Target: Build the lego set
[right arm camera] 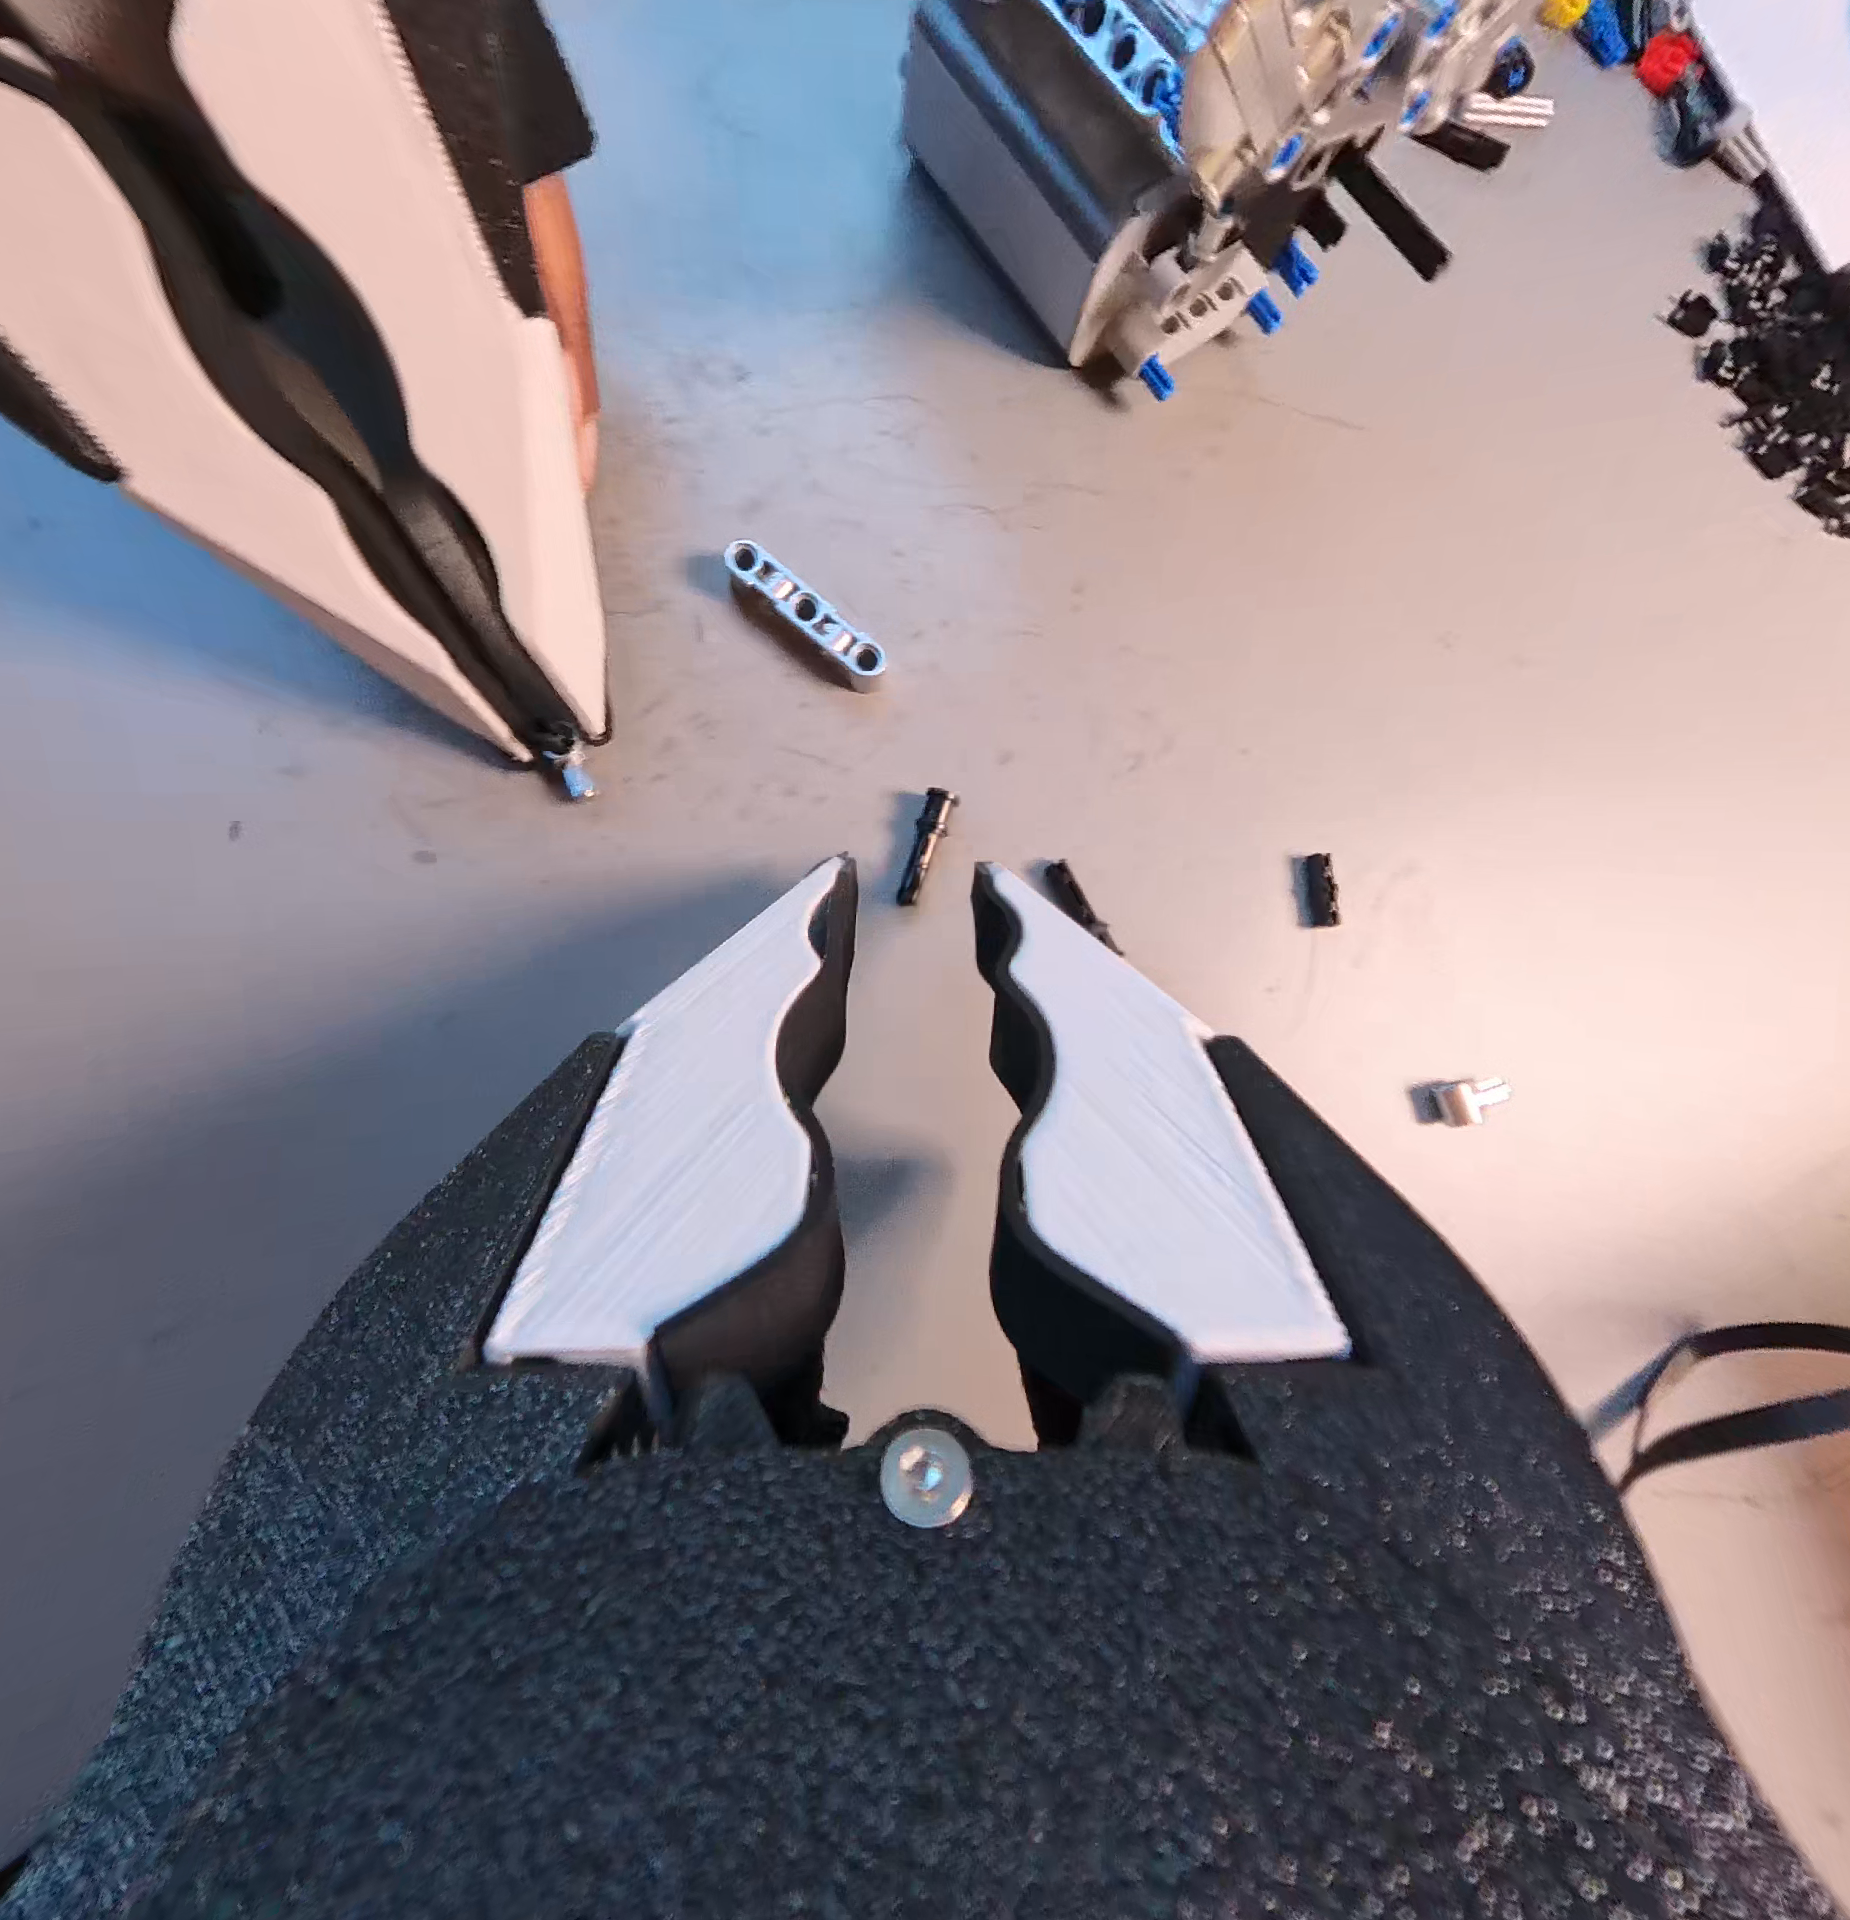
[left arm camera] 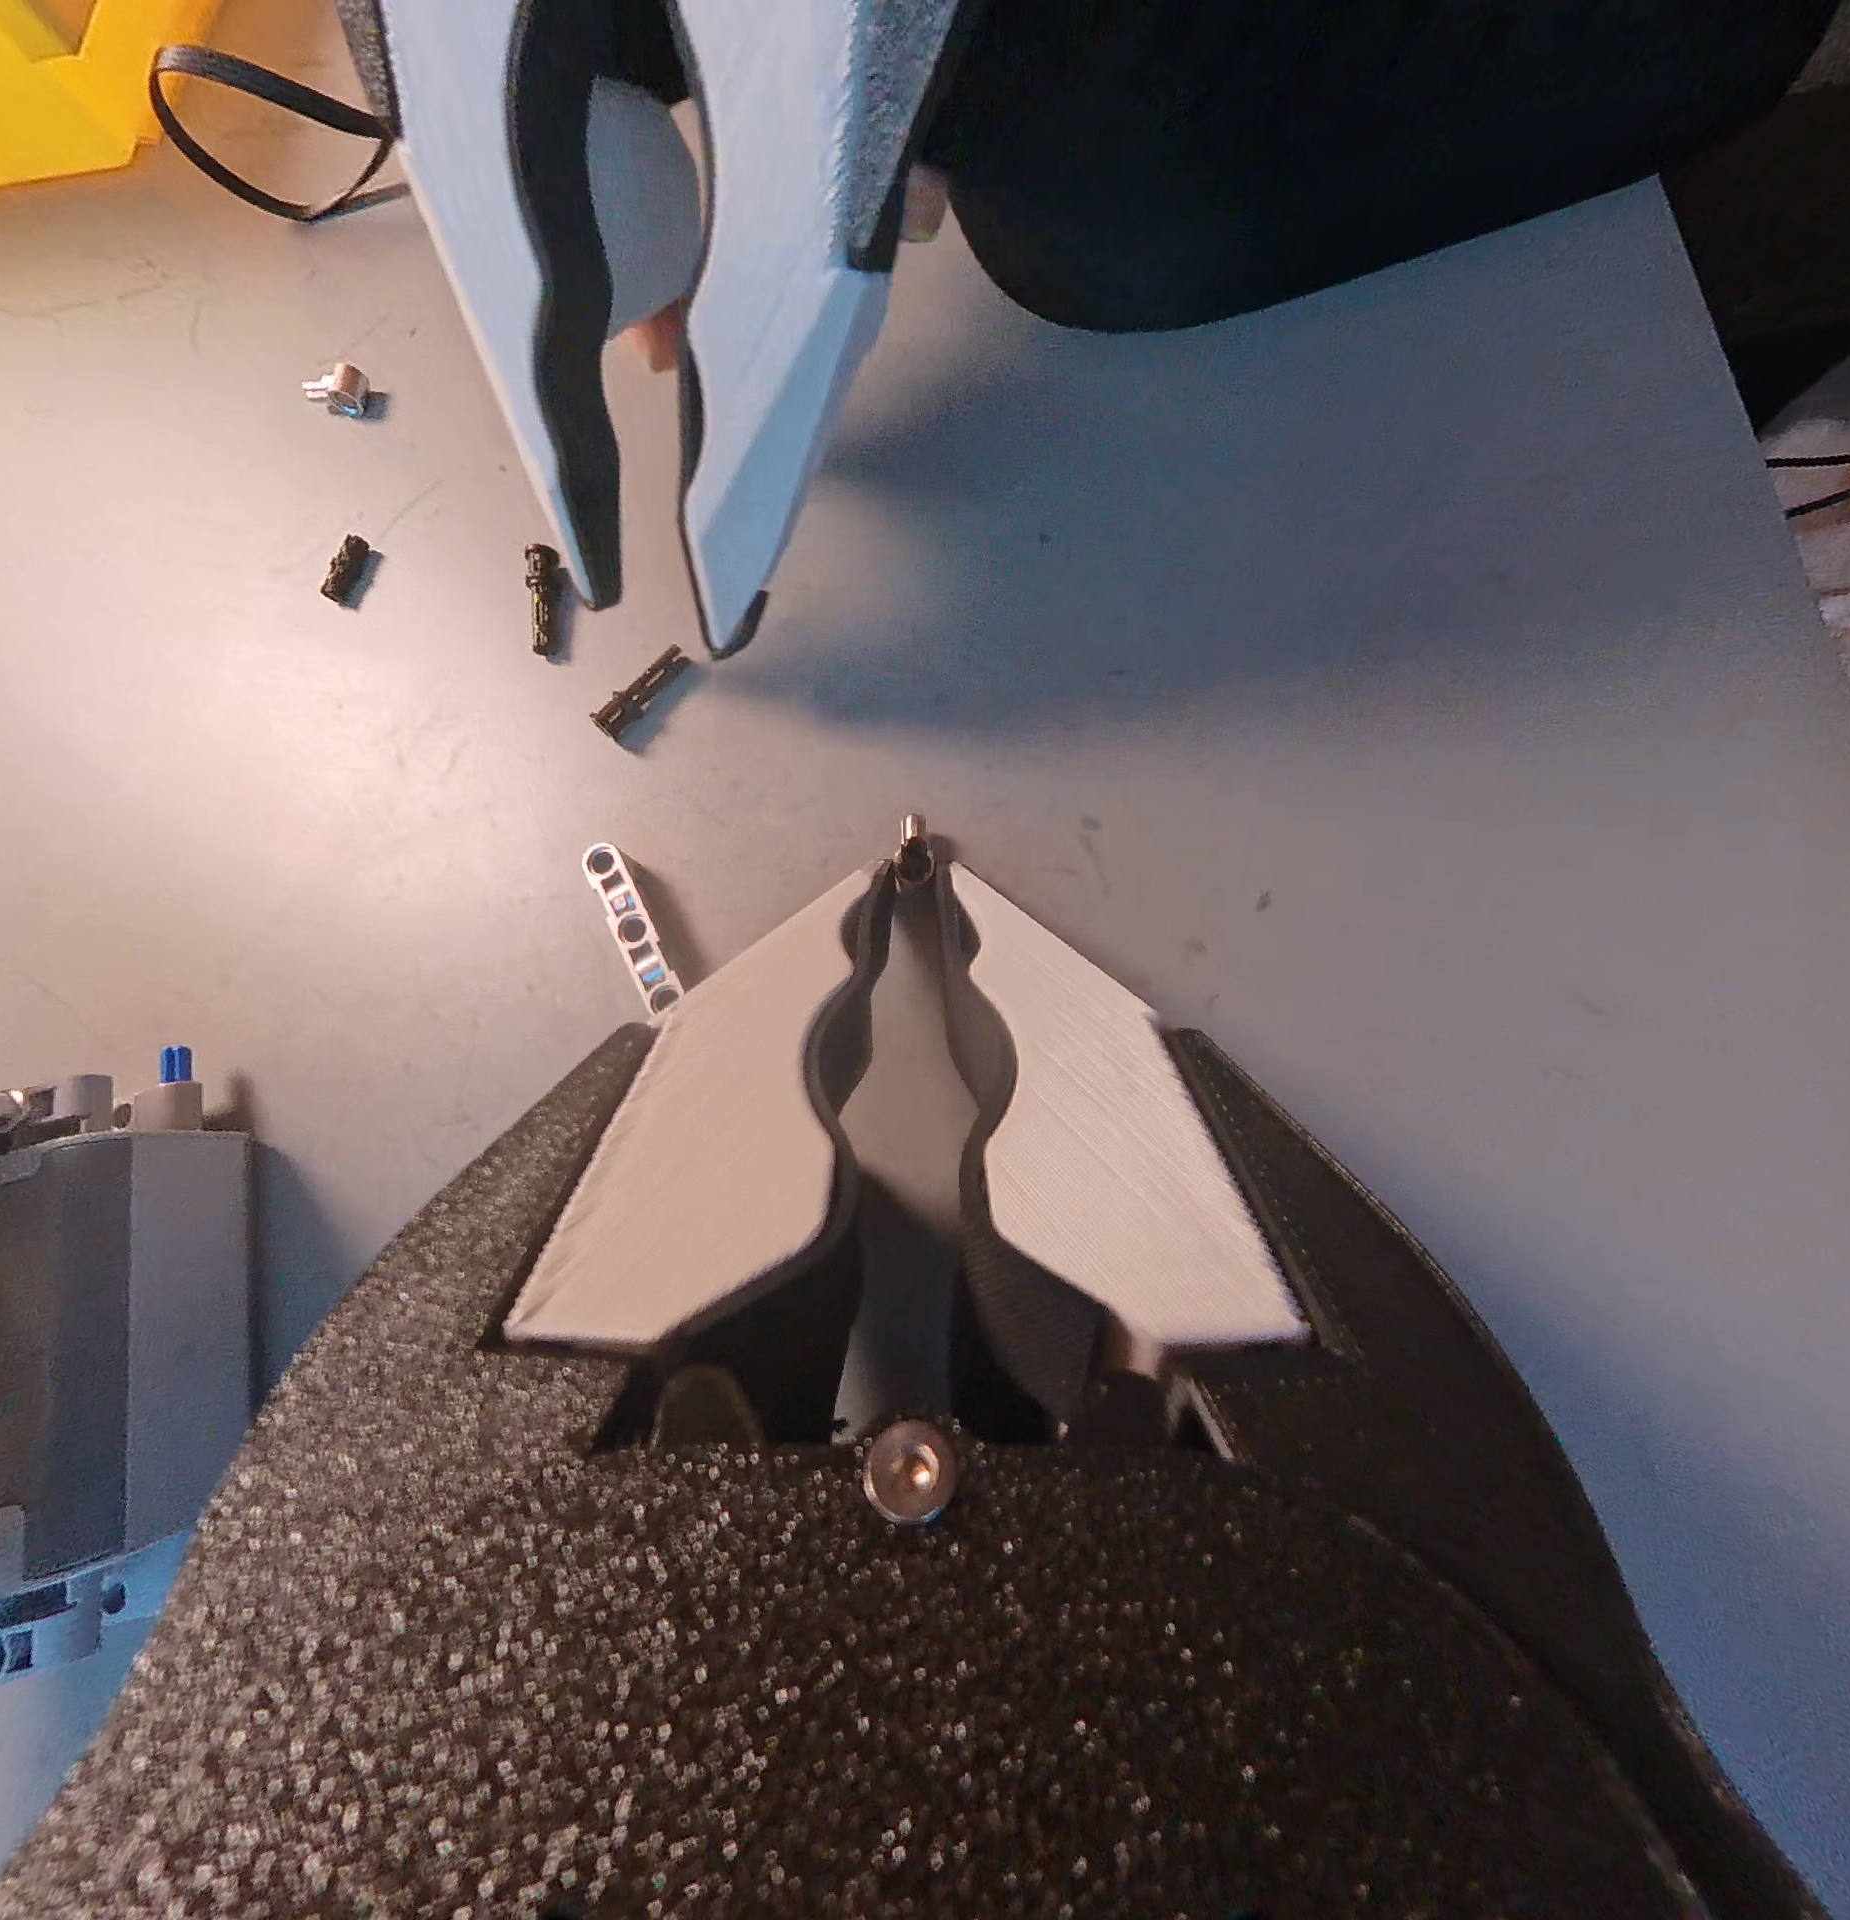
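Now left gripper (left arm camera: 913, 871) fingers pinch a small pin (left arm camera: 913, 844); right gripper (right arm camera: 913, 871) fingers gape over a ribbed black pin (right arm camera: 923, 844).

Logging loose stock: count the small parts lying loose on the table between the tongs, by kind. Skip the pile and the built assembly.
Long black pins: 2
Short black connector: 1
Grey five-hole beam: 1
Grey bush-with-axle connector: 1
Total: 5
One more small grey-and-black piece is pinched in the left tongs, not loose.

On the table (right arm camera: 1316, 644), a pin (right arm camera: 926, 844) lies just ahead of the right gripper (right arm camera: 913, 878), the holed beam (right arm camera: 805, 615) farther ahead, the left gripper (right arm camera: 562, 743) to its left, the brick assembly (right arm camera: 1160, 177) behind
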A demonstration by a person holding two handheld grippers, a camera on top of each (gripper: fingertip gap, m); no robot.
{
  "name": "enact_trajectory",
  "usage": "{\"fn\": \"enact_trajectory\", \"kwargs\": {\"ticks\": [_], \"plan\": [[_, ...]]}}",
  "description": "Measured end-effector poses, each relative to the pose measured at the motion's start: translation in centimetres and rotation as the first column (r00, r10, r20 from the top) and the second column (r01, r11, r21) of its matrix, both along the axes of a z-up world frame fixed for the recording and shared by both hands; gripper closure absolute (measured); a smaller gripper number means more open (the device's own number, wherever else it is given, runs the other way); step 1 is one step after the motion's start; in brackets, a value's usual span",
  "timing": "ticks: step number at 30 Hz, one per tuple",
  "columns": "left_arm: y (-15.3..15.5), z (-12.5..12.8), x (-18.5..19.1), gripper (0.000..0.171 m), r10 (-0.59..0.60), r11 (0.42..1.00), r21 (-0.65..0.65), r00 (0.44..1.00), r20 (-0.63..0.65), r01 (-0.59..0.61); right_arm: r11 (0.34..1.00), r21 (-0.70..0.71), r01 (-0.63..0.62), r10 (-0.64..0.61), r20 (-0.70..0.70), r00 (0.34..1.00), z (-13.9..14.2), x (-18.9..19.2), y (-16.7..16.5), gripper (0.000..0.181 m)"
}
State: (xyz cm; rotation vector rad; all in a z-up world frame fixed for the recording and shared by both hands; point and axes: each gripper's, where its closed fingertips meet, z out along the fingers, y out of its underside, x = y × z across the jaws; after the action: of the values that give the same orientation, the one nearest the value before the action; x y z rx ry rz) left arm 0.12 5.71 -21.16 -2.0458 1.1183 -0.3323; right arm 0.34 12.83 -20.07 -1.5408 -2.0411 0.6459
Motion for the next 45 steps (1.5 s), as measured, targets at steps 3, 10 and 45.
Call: {"fn": "enact_trajectory", "kwargs": {"ticks": [3,10,45], "plan": [[-0.1,0.0,-0.1,0.166,-0.007,1.0,0.0,1.0,-0.003,0.007,1.0,-0.023,0.019,-0.018,0.017,1.0,-1.0,-0.5,0.4,0.163],[-0.7,0.0,-0.7,0.166,-0.041,0.999,-0.01,0.999,-0.013,0.041,0.999,-0.037,-0.037,0.038,0.026,0.999,-1.1,-0.9,0.0,0.177],[-1.1,0.0,-2.7,0.161,0.007,0.999,-0.041,1.0,0.031,-0.006,0.912,0.004,-0.41,0.41,0.018,0.912,-1.2,-1.2,-4.9,0.177]]}}
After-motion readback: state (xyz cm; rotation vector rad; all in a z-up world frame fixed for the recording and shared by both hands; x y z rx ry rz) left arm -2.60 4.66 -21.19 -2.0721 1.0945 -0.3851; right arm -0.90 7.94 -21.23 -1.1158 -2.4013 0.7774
